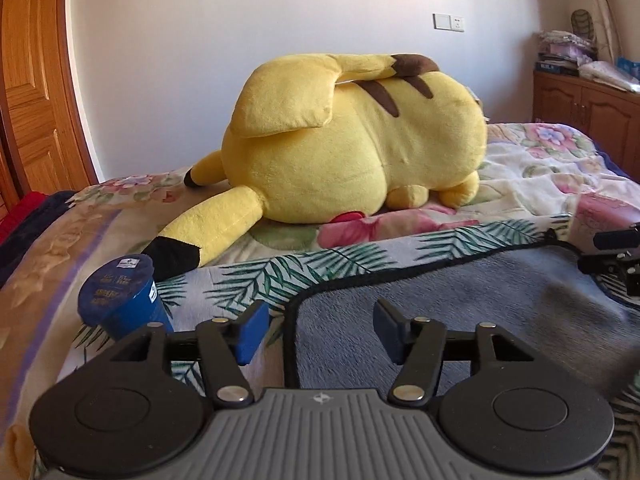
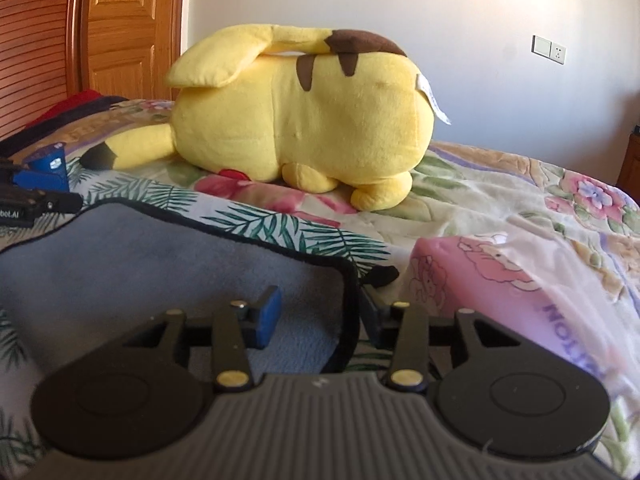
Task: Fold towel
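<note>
A grey towel (image 1: 440, 304) with a black hem lies on a leaf-print cloth (image 1: 304, 268) on the bed; it also shows in the right wrist view (image 2: 160, 256). My left gripper (image 1: 320, 328) is open, its jaws straddling the towel's left hem near a corner. My right gripper (image 2: 320, 316) is open, its jaws either side of the towel's right hem. Each gripper's tip shows in the other view: the right one at the far right edge (image 1: 612, 256), the left one at the left edge (image 2: 36, 192).
A large yellow plush toy (image 1: 352, 140) lies on the floral bedspread (image 1: 540, 176) behind the towel. A blue cup (image 1: 120, 296) stands left of my left gripper. A pink packet (image 2: 520, 280) lies right of my right gripper. Wooden doors stand at the left, a cabinet (image 1: 588, 112) at the right.
</note>
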The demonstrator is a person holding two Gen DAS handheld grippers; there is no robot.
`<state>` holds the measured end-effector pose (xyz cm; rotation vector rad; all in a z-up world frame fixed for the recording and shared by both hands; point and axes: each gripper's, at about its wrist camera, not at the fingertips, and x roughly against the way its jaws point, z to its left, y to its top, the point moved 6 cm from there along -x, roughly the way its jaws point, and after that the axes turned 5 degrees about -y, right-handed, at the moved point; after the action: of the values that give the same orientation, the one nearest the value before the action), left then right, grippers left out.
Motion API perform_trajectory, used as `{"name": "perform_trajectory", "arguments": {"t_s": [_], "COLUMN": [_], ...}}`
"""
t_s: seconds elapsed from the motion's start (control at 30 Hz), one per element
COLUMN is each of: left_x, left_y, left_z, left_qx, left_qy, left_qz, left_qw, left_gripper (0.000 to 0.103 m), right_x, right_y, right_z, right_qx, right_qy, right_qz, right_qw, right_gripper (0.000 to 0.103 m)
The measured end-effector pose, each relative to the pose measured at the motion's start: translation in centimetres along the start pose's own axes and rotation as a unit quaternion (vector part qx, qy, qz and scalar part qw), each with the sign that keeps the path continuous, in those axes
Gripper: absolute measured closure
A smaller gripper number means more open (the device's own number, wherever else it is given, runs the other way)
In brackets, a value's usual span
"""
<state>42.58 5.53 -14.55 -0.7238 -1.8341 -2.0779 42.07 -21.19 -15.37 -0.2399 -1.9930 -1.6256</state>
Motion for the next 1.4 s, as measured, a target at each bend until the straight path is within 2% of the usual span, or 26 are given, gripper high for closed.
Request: {"name": "perform_trajectory", "arguments": {"t_s": [0.07, 0.3, 0.57, 0.87, 1.0, 1.13, 1.23, 1.3, 1.37, 1.4], "left_x": [1.1, 6.2, 11.3, 15.5, 17.1, 18.8, 20.1, 21.1, 22.2, 22.7], "left_y": [-0.2, -1.0, -0.9, -0.7, -0.6, -0.5, -0.4, -0.2, -0.2, -0.2], "left_z": [-0.5, -1.8, -3.6, -4.9, -5.5, -5.7, -5.9, -6.0, -6.1, -6.2], "left_qx": [-0.002, 0.001, -0.007, -0.012, -0.018, -0.015, -0.016, -0.014, -0.010, -0.011], "left_qy": [-0.006, -0.015, -0.024, -0.027, -0.028, -0.029, -0.025, -0.022, -0.022, -0.023], "left_qz": [0.005, 0.004, 0.000, -0.002, -0.004, -0.008, -0.016, -0.024, -0.030, -0.032], "left_qw": [1.0000, 0.9999, 0.9997, 0.9996, 0.9995, 0.9994, 0.9994, 0.9994, 0.9993, 0.9992], "left_gripper": [0.056, 0.056, 0.056, 0.056, 0.056, 0.053, 0.047, 0.039, 0.033, 0.030], "right_x": [1.2, 6.2, 11.1, 15.2, 17.1, 18.6, 19.5, 20.2, 20.9, 21.3], "right_y": [0.1, -0.6, -1.7, -1.2, -0.9, -0.6, -0.4, -0.3, -0.1, 0.0], "right_z": [-0.1, -0.5, 0.1, 0.4, 0.7, 0.8, 0.9, 1.1, 1.1, 1.2], "right_qx": [-0.010, -0.057, -0.071, -0.074, -0.064, -0.072, -0.071, -0.071, -0.072, -0.073], "right_qy": [0.003, 0.010, 0.013, 0.003, -0.012, -0.012, -0.016, -0.019, -0.023, -0.025], "right_qz": [0.003, 0.011, 0.005, -0.004, -0.011, -0.015, -0.019, -0.022, -0.025, -0.028], "right_qw": [1.000, 0.998, 0.997, 0.997, 0.998, 0.997, 0.997, 0.997, 0.997, 0.997], "right_gripper": [0.058, 0.058, 0.058, 0.058, 0.047, 0.043, 0.040, 0.036, 0.029, 0.022]}}
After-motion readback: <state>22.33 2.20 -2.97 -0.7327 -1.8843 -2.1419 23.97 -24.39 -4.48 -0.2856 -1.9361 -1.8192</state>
